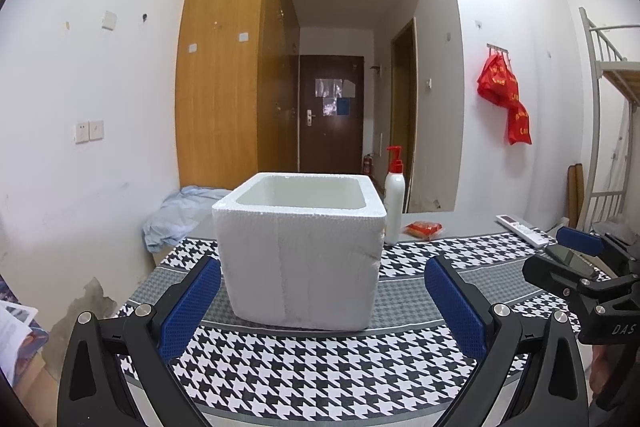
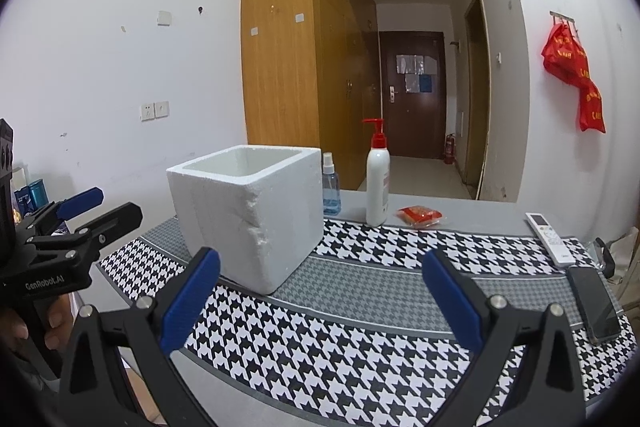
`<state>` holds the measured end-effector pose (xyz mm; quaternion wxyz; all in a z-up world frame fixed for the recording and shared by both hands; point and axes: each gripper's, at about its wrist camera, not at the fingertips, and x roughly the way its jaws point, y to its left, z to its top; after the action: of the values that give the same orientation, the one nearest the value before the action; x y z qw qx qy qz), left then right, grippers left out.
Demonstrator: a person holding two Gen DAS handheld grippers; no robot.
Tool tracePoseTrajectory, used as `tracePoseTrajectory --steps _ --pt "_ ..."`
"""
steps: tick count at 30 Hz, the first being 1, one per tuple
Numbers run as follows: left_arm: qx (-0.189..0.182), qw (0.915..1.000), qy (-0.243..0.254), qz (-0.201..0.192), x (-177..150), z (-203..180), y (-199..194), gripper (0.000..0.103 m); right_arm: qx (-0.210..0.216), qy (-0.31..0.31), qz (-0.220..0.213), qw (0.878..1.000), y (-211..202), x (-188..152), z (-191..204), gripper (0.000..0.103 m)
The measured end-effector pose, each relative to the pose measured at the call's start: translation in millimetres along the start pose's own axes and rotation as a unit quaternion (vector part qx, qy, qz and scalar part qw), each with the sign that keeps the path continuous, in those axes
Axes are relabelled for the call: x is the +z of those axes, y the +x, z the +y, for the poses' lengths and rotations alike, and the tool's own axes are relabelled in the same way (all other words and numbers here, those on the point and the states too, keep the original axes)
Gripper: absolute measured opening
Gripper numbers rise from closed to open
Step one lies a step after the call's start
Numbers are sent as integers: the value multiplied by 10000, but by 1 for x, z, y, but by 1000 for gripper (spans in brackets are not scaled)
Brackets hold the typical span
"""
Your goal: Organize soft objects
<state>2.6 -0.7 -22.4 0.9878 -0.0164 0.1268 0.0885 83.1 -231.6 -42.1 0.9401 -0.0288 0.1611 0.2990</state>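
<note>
My left gripper (image 1: pixel 322 301) has a black plastic frame with two fingers (image 1: pixel 191 303), each with a blue textured pad and round silver screws at the joints. My right gripper (image 2: pixel 320 301) looks the same. On the side of the left body I read white letters "GenRobot.AI".

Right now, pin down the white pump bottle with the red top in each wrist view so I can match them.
Left wrist: the pump bottle stands right of centre, just behind the foam box's right rear corner.
Right wrist: the pump bottle stands centre-right, apart from the box, beside a small blue spray bottle.
Shared landmark: the red packet to its right.
</note>
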Motion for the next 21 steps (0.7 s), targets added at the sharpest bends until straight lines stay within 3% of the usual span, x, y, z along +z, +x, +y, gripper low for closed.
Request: tracePoseTrajectory --steps 21 --pt "-19 10000 54 66 -1 -2 1 102 7 -12 17 10000 -1 -1 1 102"
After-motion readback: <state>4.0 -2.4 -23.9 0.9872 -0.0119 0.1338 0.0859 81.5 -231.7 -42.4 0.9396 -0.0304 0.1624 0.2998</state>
